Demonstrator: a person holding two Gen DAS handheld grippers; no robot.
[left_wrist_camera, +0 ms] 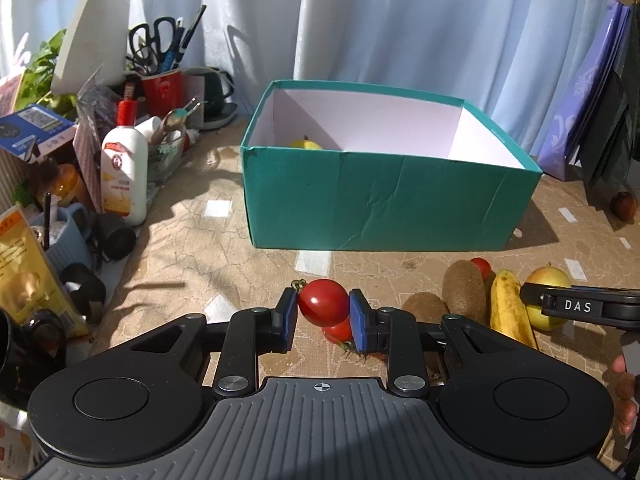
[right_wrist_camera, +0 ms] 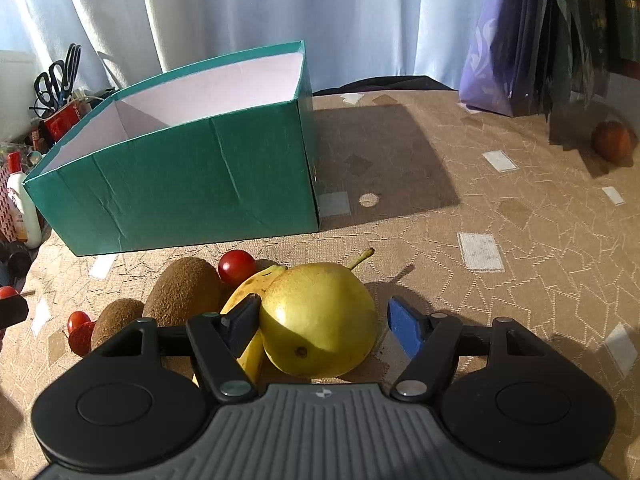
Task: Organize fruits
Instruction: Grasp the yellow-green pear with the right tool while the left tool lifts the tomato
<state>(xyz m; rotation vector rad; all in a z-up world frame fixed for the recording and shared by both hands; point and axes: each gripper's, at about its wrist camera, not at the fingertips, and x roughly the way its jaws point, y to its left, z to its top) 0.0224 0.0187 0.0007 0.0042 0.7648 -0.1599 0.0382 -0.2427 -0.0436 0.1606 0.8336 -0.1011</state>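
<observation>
Left cam: my left gripper (left_wrist_camera: pixel 323 314) is clamped narrow on a cherry tomato (left_wrist_camera: pixel 323 302), both blue pads on its sides, held just above the table (left_wrist_camera: pixel 192 248). Under it, a 2nd tomato (left_wrist_camera: pixel 338 330) lies on the cloth. Teal box (left_wrist_camera: pixel 380 200) straight ahead, open top, w/ a yellow fruit (left_wrist_camera: pixel 306 144) showing in its far-left corner. To the right: two kiwis (left_wrist_camera: pixel 464 290), a banana (left_wrist_camera: pixel 510 310), a pear (left_wrist_camera: pixel 546 280), plus another tomato (left_wrist_camera: pixel 481 266) behind the kiwis. Clutter along the left edge incl. a white bottle (left_wrist_camera: pixel 124 172) and a red cup w/ scissors (left_wrist_camera: pixel 154 46).

Right cam: my right gripper (right_wrist_camera: pixel 322 324) is spread wide around the pear (right_wrist_camera: pixel 320 318); left pad looks to be touching it, right pad apart from it w/ a gap. Pear sits on the table, against the banana (right_wrist_camera: pixel 250 292). Kiwis (right_wrist_camera: pixel 182 290) just left, tomato (right_wrist_camera: pixel 236 266) behind them, near the box (right_wrist_camera: pixel 180 196). Two more red bits (right_wrist_camera: pixel 80 330) at far left. Brown fruit (right_wrist_camera: pixel 612 140) far right, by the purple bag (right_wrist_camera: pixel 490 56).
</observation>
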